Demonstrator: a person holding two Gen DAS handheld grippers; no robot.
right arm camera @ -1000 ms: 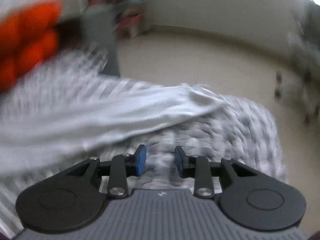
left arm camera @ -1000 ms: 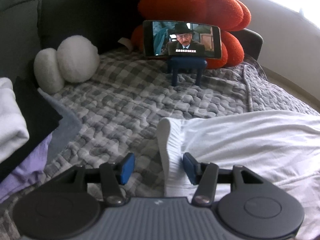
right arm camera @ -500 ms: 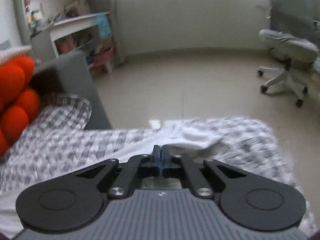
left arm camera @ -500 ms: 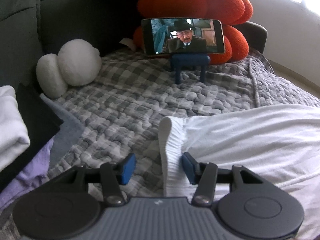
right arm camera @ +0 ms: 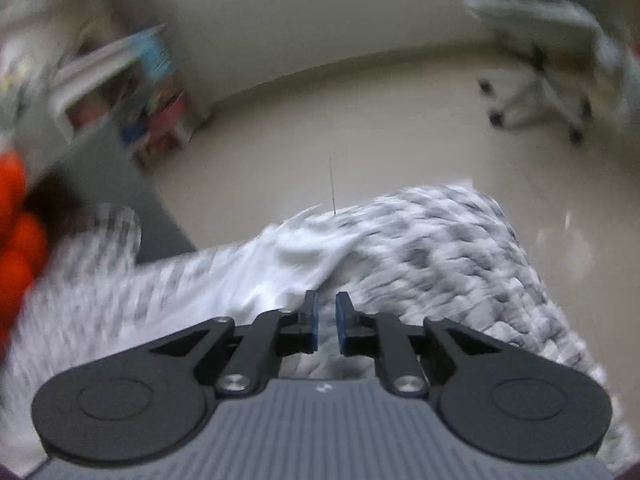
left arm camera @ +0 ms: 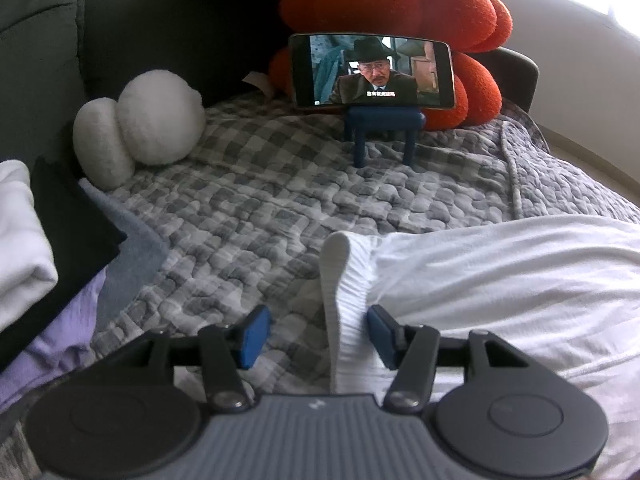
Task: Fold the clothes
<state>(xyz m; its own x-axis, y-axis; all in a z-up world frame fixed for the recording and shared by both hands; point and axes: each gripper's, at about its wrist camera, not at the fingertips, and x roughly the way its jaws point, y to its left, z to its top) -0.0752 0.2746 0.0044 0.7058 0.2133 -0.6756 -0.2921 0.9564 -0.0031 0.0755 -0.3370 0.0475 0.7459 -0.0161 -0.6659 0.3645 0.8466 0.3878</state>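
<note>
A white garment lies across the grey checked blanket, its ribbed waistband standing up on edge. My left gripper straddles that waistband. Its jaws are opening: the right pad touches the cloth and the left pad stands well away. In the blurred right wrist view, the garment's far end lies crumpled near the blanket's edge. My right gripper sits just short of it. Its jaws are opening, with a narrow gap and no cloth between the pads.
A phone on a blue stand leans against an orange cushion at the back. A white plush lies at back left. Stacked folded clothes sit at the left. Past the blanket's edge are bare floor, shelves and a wheeled chair.
The right gripper, open a second ago and shut at the garment's end half a second ago, has parted slightly, rolled and shifted sideways. The left gripper has stayed at the waistband.
</note>
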